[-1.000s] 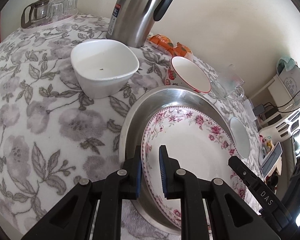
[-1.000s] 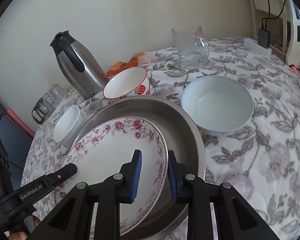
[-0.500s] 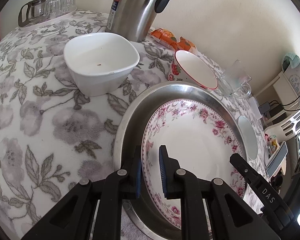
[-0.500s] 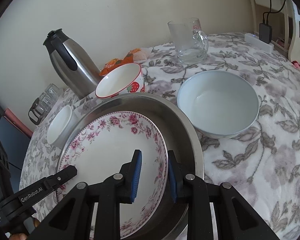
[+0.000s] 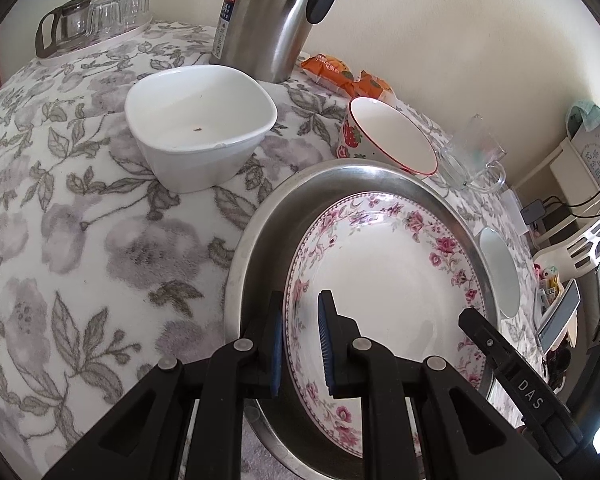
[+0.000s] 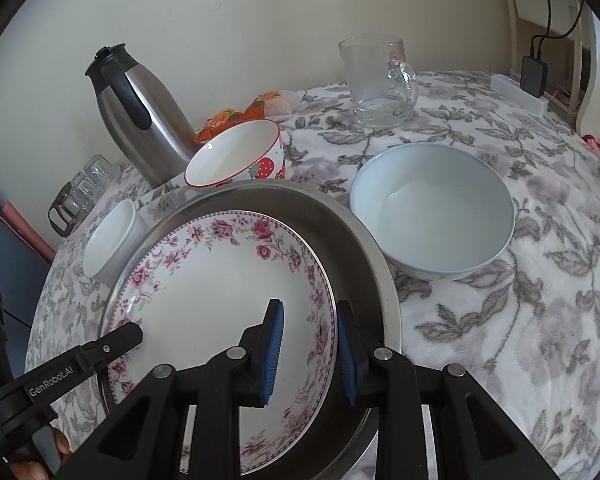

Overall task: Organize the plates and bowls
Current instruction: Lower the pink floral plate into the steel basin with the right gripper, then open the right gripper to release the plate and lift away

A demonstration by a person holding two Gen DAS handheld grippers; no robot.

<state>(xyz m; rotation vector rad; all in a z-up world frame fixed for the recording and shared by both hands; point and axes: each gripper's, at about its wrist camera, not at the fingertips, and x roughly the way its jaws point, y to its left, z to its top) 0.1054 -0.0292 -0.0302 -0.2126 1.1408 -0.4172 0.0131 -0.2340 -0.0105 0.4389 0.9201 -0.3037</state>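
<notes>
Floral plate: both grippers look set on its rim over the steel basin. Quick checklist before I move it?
1. Left gripper straddles the floral plate rim: ok.
2. Right gripper straddles the opposite rim: ok.
3. Fingers actually pinching the rim: cannot tell; gaps show beside both rims.
4. Plate sits inside the steel basin: ok, though tilted.
5. Strawberry bowl close behind the basin: not ok if the plate swings that way.
6. Light blue bowl apart from the basin: ok.

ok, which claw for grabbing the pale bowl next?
Right, likely. The pale bowl sits beside the steel basin on the right claw side; from the left claw it lies beyond the basin.
</notes>
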